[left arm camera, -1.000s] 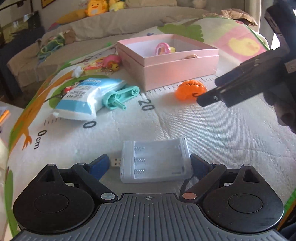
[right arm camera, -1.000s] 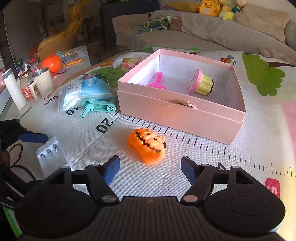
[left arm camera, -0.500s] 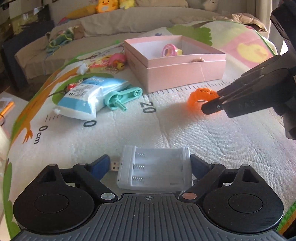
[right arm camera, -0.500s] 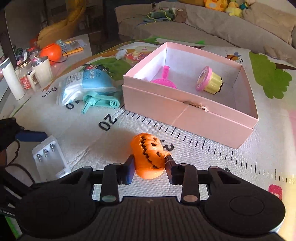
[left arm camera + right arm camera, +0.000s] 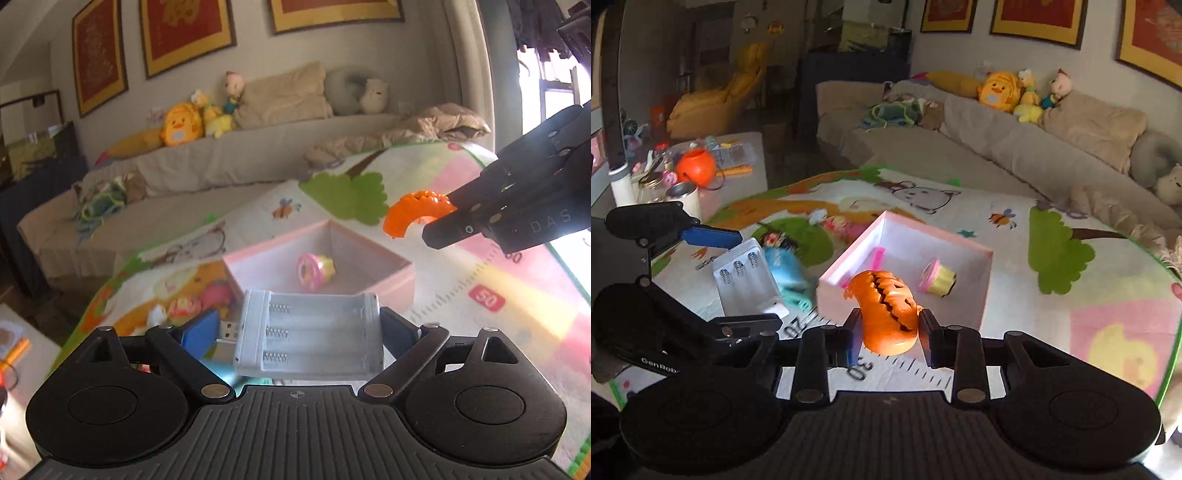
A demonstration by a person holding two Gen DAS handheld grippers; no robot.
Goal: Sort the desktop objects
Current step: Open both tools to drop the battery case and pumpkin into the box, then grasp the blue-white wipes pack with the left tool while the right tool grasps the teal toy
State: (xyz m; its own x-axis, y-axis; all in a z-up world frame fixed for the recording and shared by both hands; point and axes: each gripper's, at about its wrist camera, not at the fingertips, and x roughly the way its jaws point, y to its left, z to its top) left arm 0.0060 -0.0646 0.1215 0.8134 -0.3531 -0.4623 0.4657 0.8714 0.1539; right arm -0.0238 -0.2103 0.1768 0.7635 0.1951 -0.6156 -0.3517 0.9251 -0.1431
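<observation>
While the pink box [image 5: 984, 280] is already holding a cupcake toy [image 5: 938, 280] and a pink piece, both grippers are carrying more things above the mat [image 5: 1108, 266]. The right gripper [image 5: 888, 330], whose jaws have just been closing, is pinching the orange pumpkin [image 5: 886, 314]. The left gripper [image 5: 308, 334] is gripping the white battery case [image 5: 314, 332] with wide jaws. A blue packet and a teal tool are lying beside the box, I think waiting for sorting.

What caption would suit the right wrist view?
Right gripper lifts an orange pumpkin toy above the pink box.
</observation>
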